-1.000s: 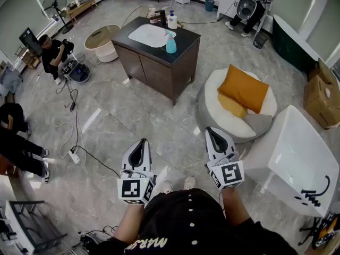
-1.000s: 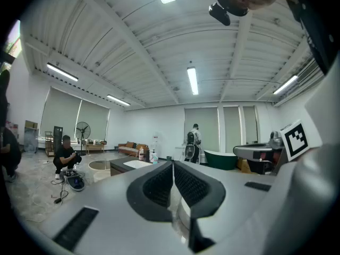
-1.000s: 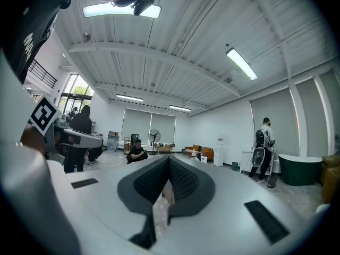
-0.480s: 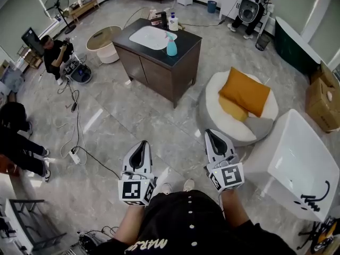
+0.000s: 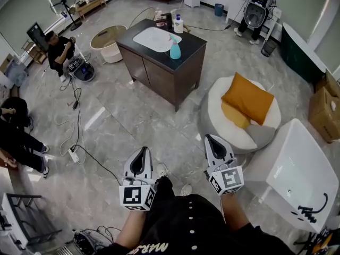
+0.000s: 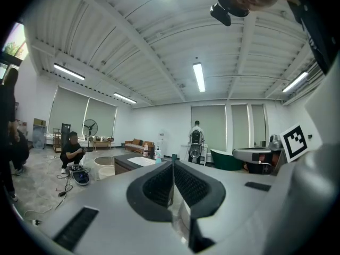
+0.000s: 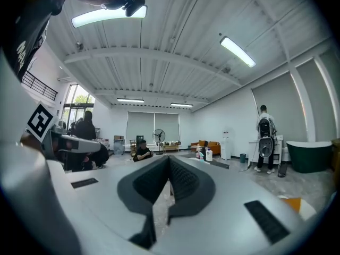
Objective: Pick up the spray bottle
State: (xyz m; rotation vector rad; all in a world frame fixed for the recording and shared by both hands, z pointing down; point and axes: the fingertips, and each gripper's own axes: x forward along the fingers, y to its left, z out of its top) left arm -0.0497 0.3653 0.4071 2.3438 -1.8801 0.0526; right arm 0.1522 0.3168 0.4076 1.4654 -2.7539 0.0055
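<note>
The teal spray bottle point(image 5: 175, 48) stands upright on the near right part of a dark vanity counter point(image 5: 187, 51), beside its white sink point(image 5: 154, 37). It is far ahead of both grippers, across open floor. My left gripper point(image 5: 142, 152) and right gripper point(image 5: 212, 138) are held side by side low in the head view, both shut and empty, pointing roughly toward the vanity. In the left gripper view the spray bottle point(image 6: 158, 158) is tiny, just left of the shut left gripper point(image 6: 172, 163). The right gripper view shows the spray bottle point(image 7: 200, 155) small, to the right of the right gripper point(image 7: 169, 159).
A round white pouf with an orange cushion point(image 5: 241, 108) sits ahead on the right, a white bathtub point(image 5: 297, 166) beside it. A white pump bottle point(image 5: 179, 24) stands behind the sink. Cables and a power strip point(image 5: 74, 155) lie on the left floor, near seated people point(image 5: 58, 52).
The vanity and pouf have slid down and nearer in the head view as the person steps forward. Both grippers sit slightly lower in the frame and stay shut.
</note>
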